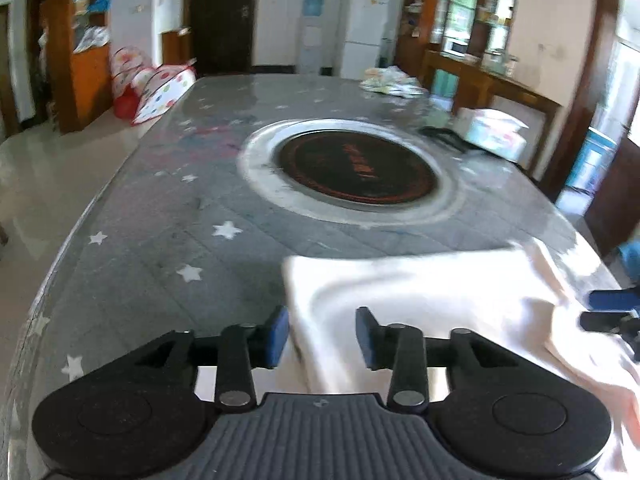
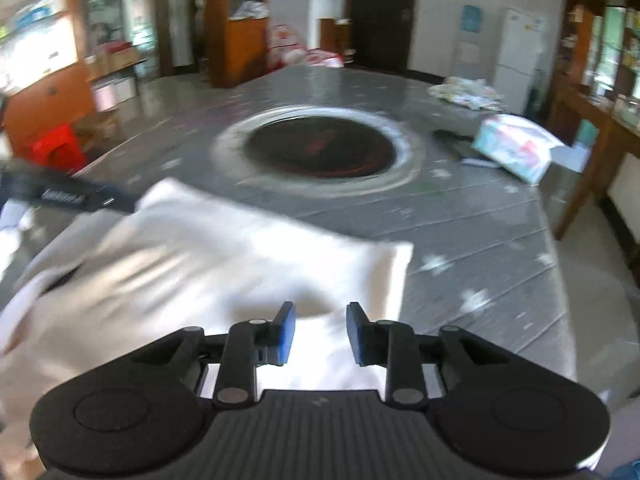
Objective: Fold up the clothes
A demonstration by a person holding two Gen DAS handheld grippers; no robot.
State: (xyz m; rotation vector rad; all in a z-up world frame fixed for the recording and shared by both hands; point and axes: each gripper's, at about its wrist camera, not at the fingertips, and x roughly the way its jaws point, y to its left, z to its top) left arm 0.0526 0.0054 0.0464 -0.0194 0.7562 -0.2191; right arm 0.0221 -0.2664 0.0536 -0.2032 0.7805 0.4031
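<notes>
The white garment (image 1: 420,296) lies spread on the star-patterned counter (image 1: 168,216), filling the lower right of the left wrist frame and the lower left of the right wrist frame. The left claw (image 1: 322,336) is released, its jaws apart over the cloth's left edge. The right claw (image 2: 321,334) is also released above the cloth.
</notes>
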